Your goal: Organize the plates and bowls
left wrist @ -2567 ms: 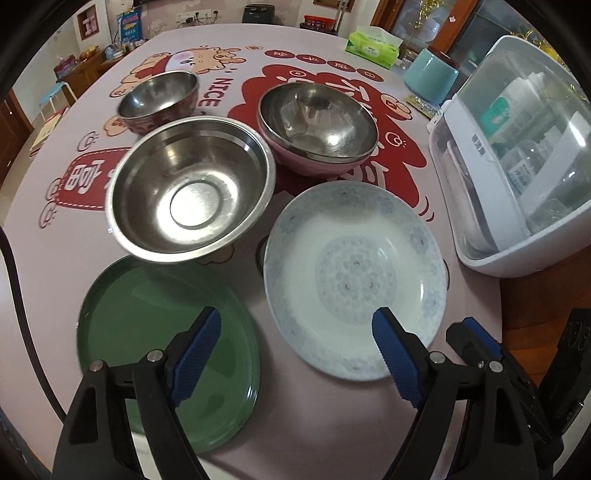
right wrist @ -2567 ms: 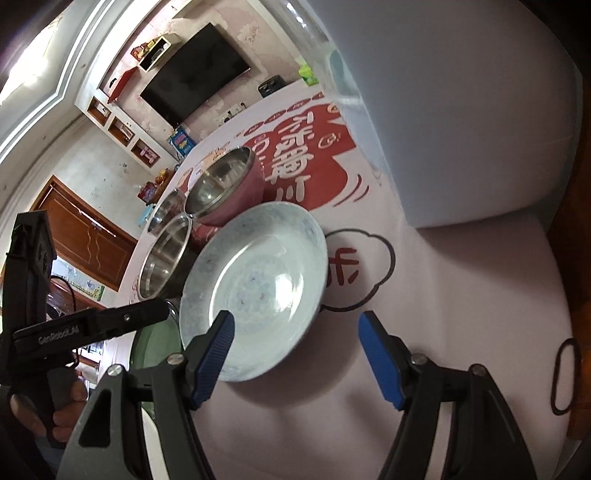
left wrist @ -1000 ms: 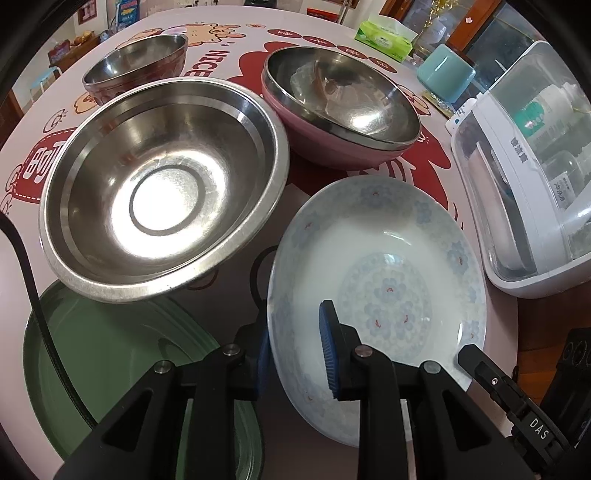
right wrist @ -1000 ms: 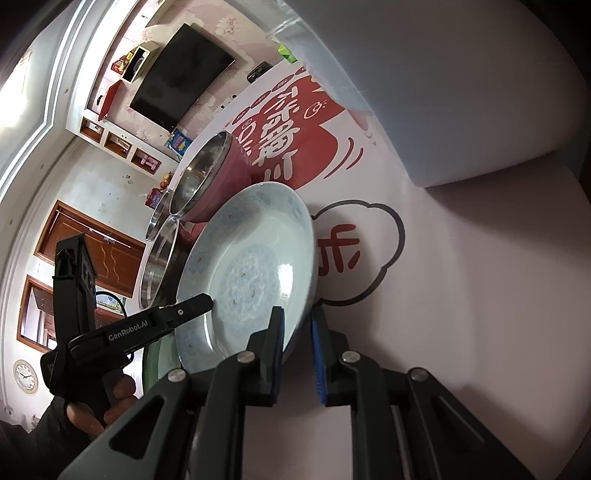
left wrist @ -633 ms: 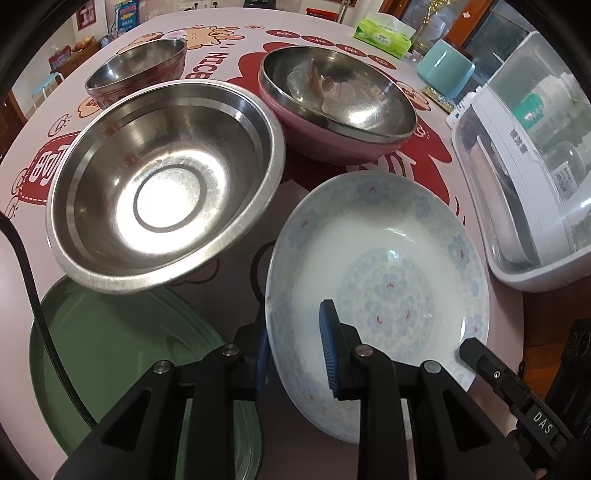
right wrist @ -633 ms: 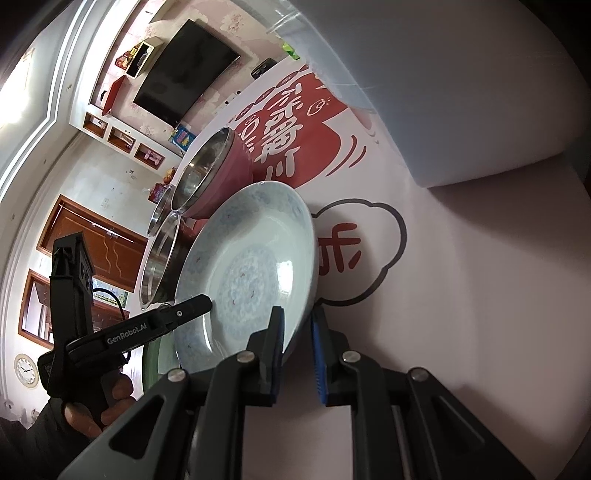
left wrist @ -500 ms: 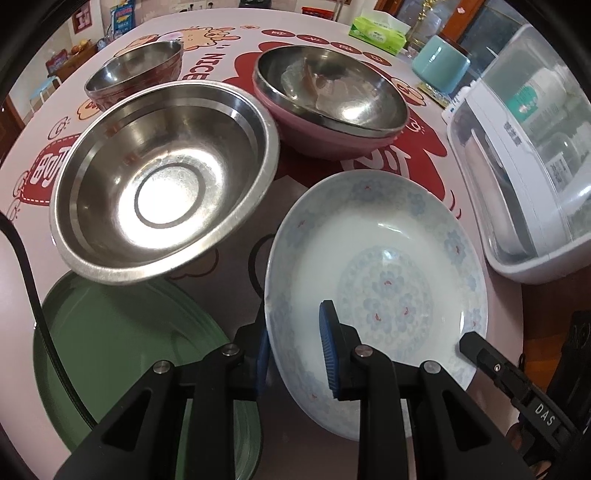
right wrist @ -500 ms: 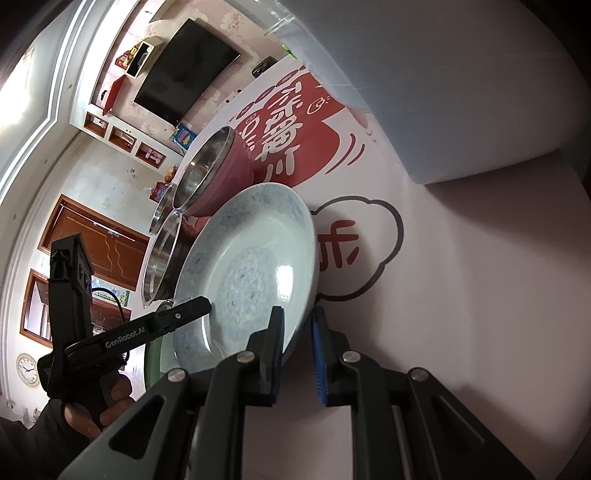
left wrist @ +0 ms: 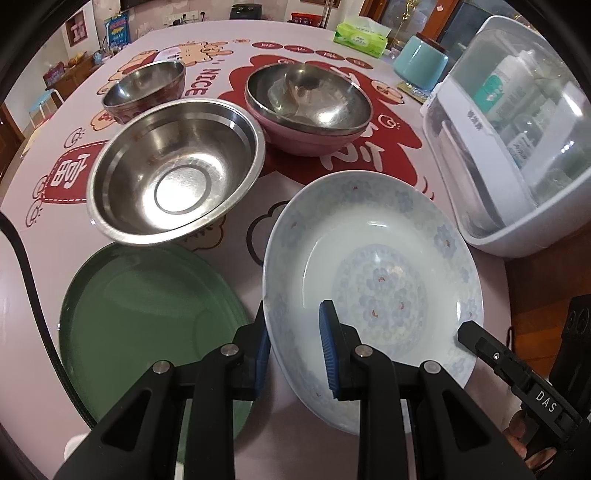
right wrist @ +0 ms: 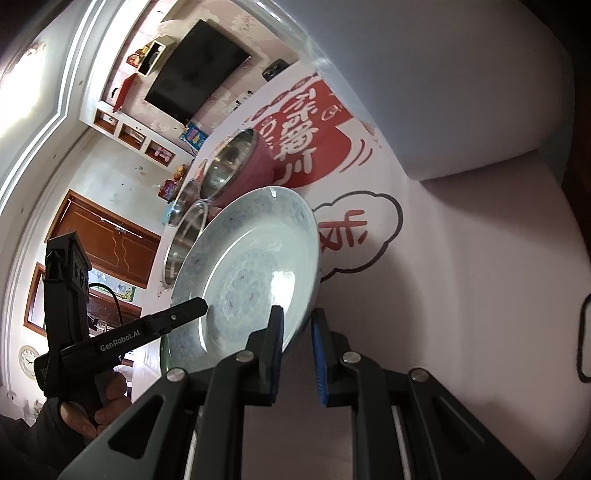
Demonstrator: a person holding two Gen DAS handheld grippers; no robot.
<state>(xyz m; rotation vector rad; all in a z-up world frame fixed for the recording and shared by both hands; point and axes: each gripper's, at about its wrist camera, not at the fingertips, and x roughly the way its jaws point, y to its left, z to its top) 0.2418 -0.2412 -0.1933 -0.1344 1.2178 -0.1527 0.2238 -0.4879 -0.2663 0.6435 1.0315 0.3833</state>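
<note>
A white plate with a blue flower pattern (left wrist: 373, 266) is held by both grippers, lifted off the pink tablecloth. My left gripper (left wrist: 295, 350) is shut on its near left rim. My right gripper (right wrist: 297, 332) is shut on its opposite rim; the plate also shows in the right wrist view (right wrist: 251, 273). A green plate (left wrist: 147, 314) lies on the table just left of it. A large steel bowl (left wrist: 173, 173), a small steel bowl (left wrist: 146, 88) and a steel bowl nested in a pink bowl (left wrist: 310, 107) stand behind.
A white dish cabinet with a clear cover (left wrist: 517, 147) stands at the right edge of the table. A teal canister (left wrist: 421, 62) and a green tissue pack (left wrist: 360, 35) are at the far side. A black cable (left wrist: 26, 258) runs at the left.
Both grippers, open 2.6 s ago, closed on the white plate's rim. Since then the plate has risen and the view has pulled back from the bowls.
</note>
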